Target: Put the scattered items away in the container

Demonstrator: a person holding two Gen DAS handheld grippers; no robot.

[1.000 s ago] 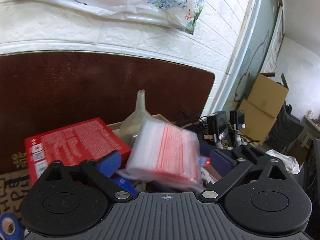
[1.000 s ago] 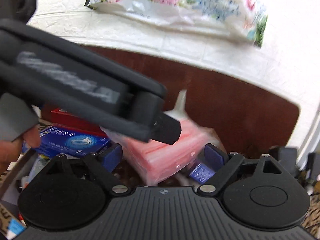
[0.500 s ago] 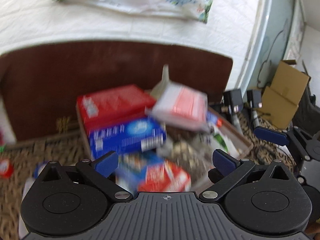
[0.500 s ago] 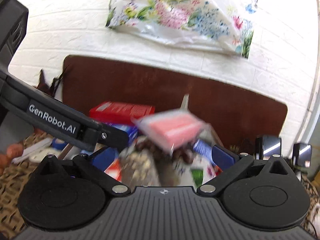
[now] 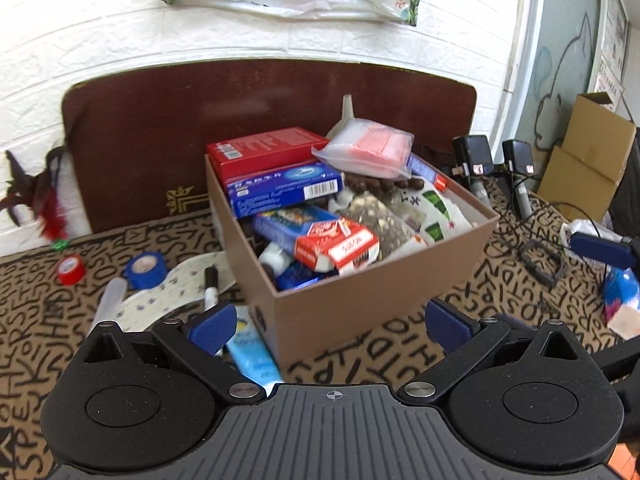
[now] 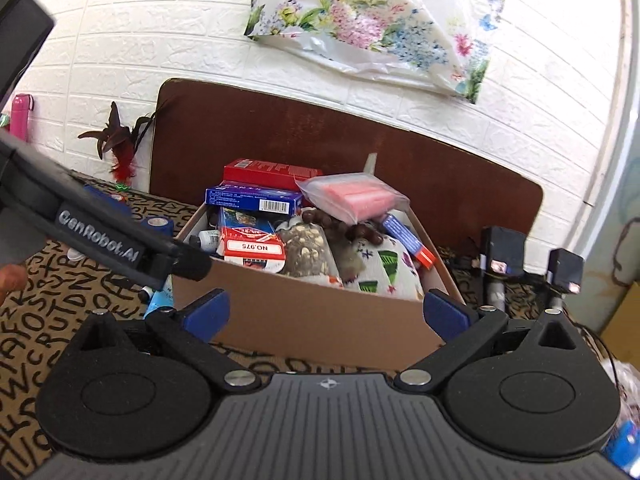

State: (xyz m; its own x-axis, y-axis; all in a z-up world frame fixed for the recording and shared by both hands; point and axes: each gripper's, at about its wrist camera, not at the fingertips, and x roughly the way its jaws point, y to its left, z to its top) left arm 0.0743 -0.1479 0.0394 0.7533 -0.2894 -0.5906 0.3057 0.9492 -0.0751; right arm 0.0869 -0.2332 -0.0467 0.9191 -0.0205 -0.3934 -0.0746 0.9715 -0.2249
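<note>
1 brown cardboard box, stuffed; 2 tape rolls, 1 red and 1 blue, beside it. Readable: "NO.075" on the red-white pack; other labels too blurry, I think. Left gripper and right gripper both gape wide, holding nothing.

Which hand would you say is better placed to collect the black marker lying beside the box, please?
Left. The black marker lies just ahead of the left gripper, whose jaws are open and empty. The right gripper faces the box, which hides the marker.

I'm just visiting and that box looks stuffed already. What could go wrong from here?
The clear bag of pink sheets sits on top of the heaped cardboard box and may slide off. The marker, blue tape roll and red tape roll still lie outside, with little room left for them.
</note>
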